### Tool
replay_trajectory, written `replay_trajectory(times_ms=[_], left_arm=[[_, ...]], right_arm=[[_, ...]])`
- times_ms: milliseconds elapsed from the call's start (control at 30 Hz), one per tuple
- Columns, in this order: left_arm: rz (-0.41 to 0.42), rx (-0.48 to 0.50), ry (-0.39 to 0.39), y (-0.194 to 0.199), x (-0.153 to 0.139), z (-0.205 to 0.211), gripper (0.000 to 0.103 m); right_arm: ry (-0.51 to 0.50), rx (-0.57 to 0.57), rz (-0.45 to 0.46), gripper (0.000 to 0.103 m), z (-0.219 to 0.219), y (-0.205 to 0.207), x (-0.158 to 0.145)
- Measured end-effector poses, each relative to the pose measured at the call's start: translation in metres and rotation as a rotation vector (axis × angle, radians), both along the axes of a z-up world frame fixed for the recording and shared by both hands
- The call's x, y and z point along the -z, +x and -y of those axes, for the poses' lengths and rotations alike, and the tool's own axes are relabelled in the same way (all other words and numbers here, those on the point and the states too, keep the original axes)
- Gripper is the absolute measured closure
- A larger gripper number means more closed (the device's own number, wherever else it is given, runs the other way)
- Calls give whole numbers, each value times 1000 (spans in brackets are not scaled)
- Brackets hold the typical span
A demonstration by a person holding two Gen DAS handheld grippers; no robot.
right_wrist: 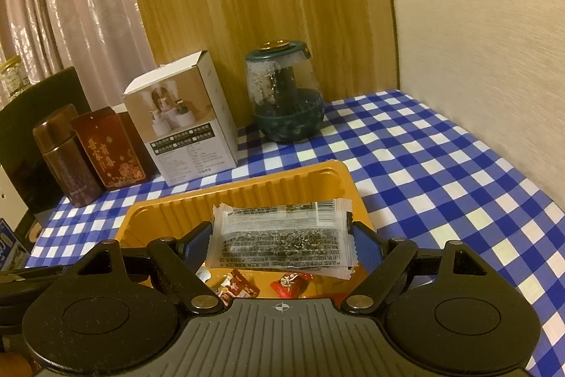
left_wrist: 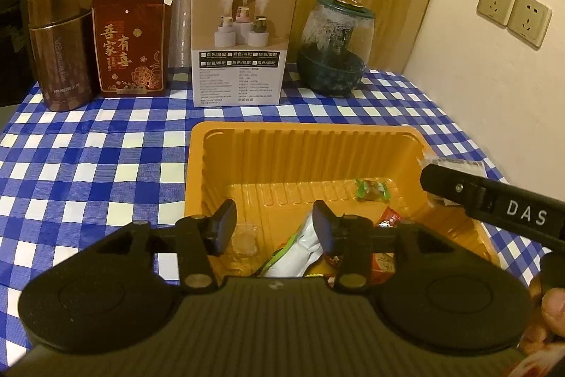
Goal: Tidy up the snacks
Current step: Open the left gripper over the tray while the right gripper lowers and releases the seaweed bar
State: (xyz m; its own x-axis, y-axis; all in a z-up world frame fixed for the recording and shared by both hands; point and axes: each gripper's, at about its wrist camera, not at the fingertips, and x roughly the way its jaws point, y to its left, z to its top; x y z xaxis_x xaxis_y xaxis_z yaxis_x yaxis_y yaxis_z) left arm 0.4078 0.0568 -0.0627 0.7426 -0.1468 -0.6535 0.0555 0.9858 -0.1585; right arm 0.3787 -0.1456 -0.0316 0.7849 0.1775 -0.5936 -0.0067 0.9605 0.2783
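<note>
— What stood along the far edge of the table (left_wrist: 88,136), from left to right?

— I saw first a brown flask (left_wrist: 61,45) near the far left corner, then just beside it a red box with gold characters (left_wrist: 132,45). After that came a white carton (left_wrist: 242,41) with a product picture, and then a dark green glass jar (left_wrist: 333,48) toward the far right corner. All four stood upright on the blue checked cloth.

— And the tray?

— The orange tray (left_wrist: 300,147) sat near the front edge, in the middle. Inside it I saw a white packet with a green stripe (left_wrist: 300,246), a small clear wrapper (left_wrist: 243,235) to its left, a green candy (left_wrist: 370,189) near the right wall, and red wrapped sweets (right_wrist: 240,285) at the front.

— How was my left gripper (left_wrist: 273,228)?

— Its jaws were spread apart over the tray. The white packet lay below them, but the pads did not press on it.

— And the right gripper (right_wrist: 282,242)?

— It was pinching a clear snack packet (right_wrist: 282,235) by its two short ends, held flat above the right side of the tray. In the left wrist view I saw its black finger (left_wrist: 459,189) over the tray's right rim.
</note>
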Motion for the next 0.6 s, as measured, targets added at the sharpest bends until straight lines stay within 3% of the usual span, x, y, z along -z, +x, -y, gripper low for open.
replay_trajectory(times_ms=[600], left_arm=[[4,6,9,-2,-3,1,60]], right_arm=[[14,-9,9,21,-3,-1,-5]])
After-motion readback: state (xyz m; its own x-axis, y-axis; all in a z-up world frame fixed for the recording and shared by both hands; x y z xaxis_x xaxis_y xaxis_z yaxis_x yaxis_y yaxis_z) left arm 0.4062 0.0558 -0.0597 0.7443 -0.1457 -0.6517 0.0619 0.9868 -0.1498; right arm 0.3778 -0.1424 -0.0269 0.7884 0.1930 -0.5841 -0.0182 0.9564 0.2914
